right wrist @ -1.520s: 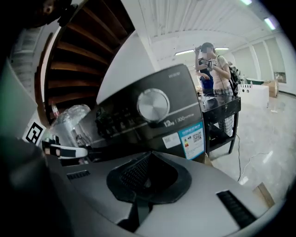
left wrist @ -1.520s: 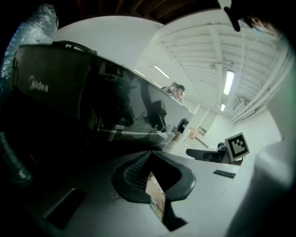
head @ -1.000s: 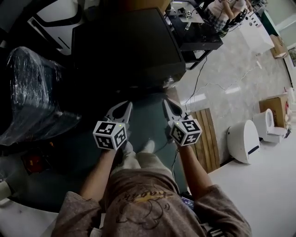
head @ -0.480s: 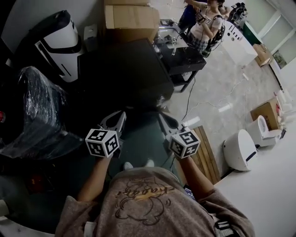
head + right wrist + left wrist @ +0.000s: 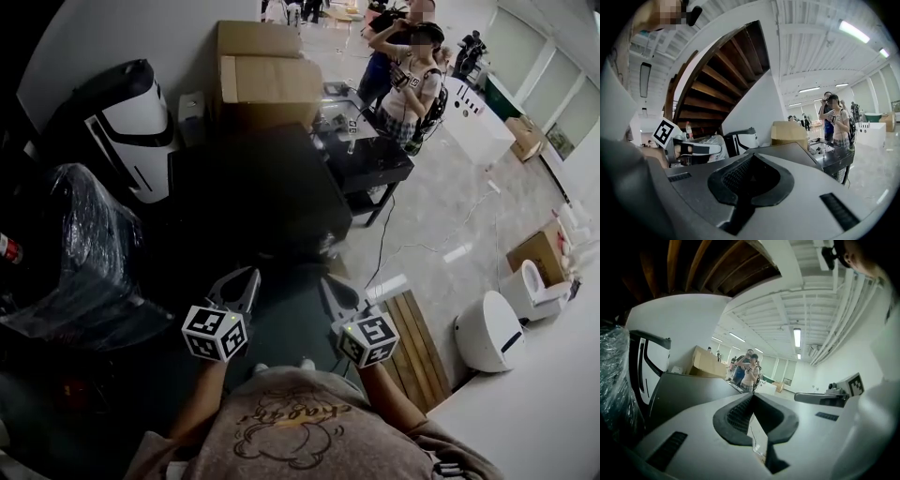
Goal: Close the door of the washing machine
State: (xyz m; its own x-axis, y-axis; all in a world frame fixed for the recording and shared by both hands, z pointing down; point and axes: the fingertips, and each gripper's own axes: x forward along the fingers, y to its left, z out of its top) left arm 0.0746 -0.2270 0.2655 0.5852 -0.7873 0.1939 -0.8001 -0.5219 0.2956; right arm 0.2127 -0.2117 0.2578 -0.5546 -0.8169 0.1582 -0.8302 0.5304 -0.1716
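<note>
The washing machine (image 5: 253,187) is a dark box-shaped appliance right ahead of me; I see its top and none of its door. It also shows as a grey-black block in the left gripper view (image 5: 689,394) and in the right gripper view (image 5: 787,152). My left gripper (image 5: 251,274) hangs in the air just before the machine's near edge, jaws shut and empty (image 5: 752,397). My right gripper (image 5: 328,281) is level with it a hand's width to the right, also shut on nothing (image 5: 752,157). Neither touches the machine.
Cardboard boxes (image 5: 267,70) stand behind the machine. A white and black appliance (image 5: 131,112) and a plastic-wrapped bundle (image 5: 66,244) are to its left. A black table (image 5: 370,155) with people (image 5: 408,75) beside it is at the right, with a wooden pallet (image 5: 417,328) and a white toilet (image 5: 492,323) nearer.
Both grippers have risen side by side and stayed shut. The head view has tilted up, so more of the boxes, the table and the people now shows.
</note>
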